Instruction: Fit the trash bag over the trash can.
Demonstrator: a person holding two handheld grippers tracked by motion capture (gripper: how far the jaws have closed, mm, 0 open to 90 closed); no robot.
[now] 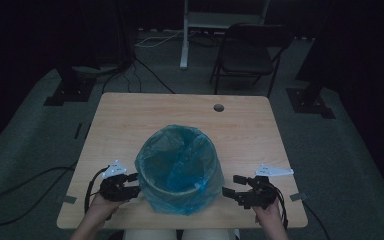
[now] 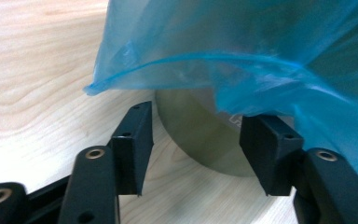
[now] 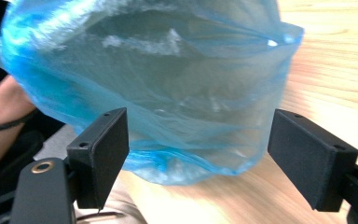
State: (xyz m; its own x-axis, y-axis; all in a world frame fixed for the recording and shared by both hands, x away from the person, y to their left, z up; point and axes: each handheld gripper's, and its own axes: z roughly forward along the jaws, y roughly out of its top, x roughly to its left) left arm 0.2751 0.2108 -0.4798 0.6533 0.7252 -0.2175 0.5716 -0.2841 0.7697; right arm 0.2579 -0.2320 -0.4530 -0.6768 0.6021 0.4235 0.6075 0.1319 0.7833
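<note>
Both grippers, left gripper (image 1: pixel 134 181) and right gripper (image 1: pixel 231 185), are held wide open and empty beside the blue bag (image 1: pixel 179 165) draped over the bin (image 2: pixel 200 135) mid-table, so its loose hem should be pinched evenly, not the bin.

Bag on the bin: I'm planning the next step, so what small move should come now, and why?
Probably ease both tools inward to pinch the bag: the left tool and right tool sit open beside the bin, holding nothing.
</note>
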